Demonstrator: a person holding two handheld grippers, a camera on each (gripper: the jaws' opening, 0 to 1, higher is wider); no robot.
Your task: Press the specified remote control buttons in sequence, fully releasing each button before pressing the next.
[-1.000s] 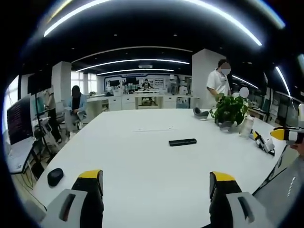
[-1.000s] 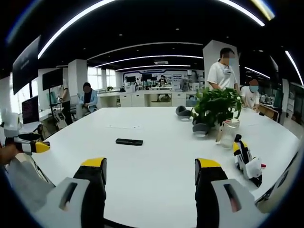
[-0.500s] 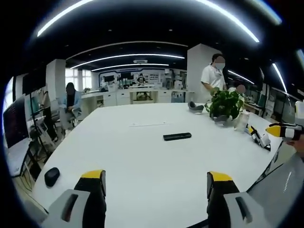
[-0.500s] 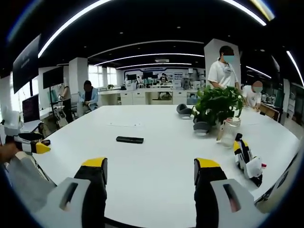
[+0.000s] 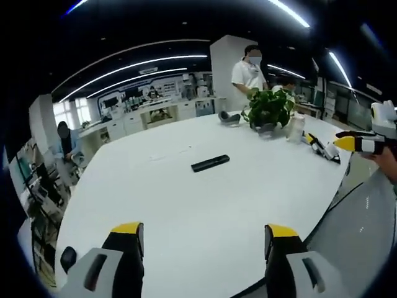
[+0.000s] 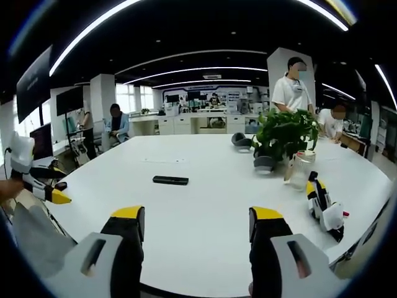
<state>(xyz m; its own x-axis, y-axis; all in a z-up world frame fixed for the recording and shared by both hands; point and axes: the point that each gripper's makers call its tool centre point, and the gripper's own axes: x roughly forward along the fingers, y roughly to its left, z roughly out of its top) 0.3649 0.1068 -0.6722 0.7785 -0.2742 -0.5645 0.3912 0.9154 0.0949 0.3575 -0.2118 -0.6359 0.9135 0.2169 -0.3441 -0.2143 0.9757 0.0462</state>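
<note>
Broadly, a big white rounded tabletop (image 5: 186,205) carries everything. Toward its far side stands a leafy green potted plant (image 6: 284,133), with a clear glass jar (image 6: 299,172) just beside it. Both the left gripper (image 5: 198,245) and right gripper (image 6: 196,231) hover above the near edge, jaws wide and empty. Well ahead, the slim black remote control (image 5: 210,163) lies flat mid-table.

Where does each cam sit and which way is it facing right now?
Left gripper view: rides the left gripper, tilted, facing across the white table at the remote; right gripper and a hand enter at right.
Right gripper view: rides the right gripper, level, facing the remote; left gripper at left.
Shared: table, remote, potted plant.
</note>
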